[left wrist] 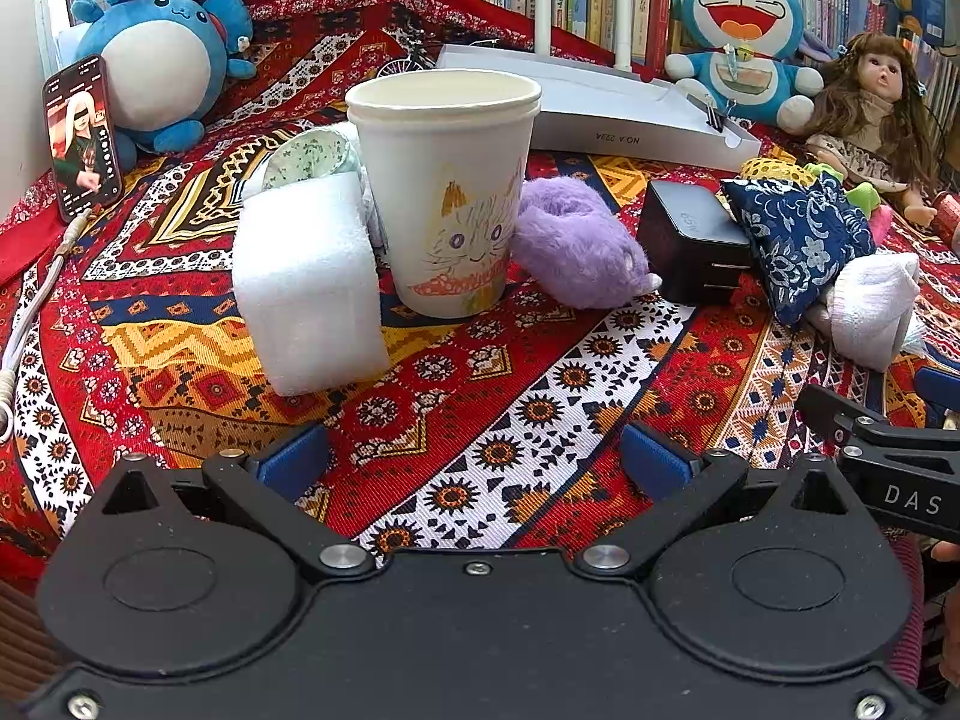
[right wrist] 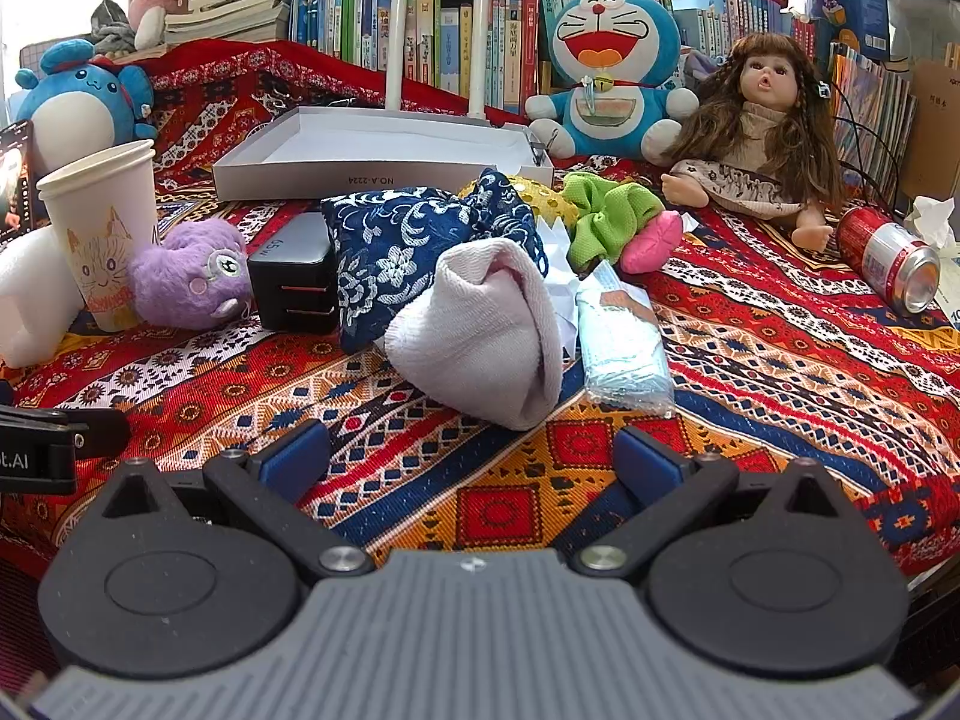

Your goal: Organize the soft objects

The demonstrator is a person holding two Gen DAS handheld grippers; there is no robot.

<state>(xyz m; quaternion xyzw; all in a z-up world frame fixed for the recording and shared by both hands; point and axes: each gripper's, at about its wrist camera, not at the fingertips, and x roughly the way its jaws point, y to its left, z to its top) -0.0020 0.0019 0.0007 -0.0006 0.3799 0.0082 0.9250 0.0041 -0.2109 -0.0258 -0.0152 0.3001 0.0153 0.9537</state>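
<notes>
Bookshelves packed with upright books close the far side, and a red patterned cloth (right wrist: 750, 360) covers the counter. Both the left hand-held gripper (left wrist: 474, 456) and the right hand-held gripper (right wrist: 471, 456) hover with blue pads spread wide, holding nothing. In the right wrist view a rolled white sock (right wrist: 480, 330) lies at 12 o'clock just beyond the fingers, overlapping a navy floral cloth pouch (right wrist: 396, 246) and partly hiding crumpled white paper behind it. A plastic-wrapped pale blue packet (right wrist: 624, 348) lies just beside the sock at 1 o'clock. A fluffy purple plush toy (right wrist: 186, 276) touches a white paper cup with a cat drawing (left wrist: 444, 192); the cup hides part of a speckled item behind it. Open cloth lies before both grippers.
</notes>
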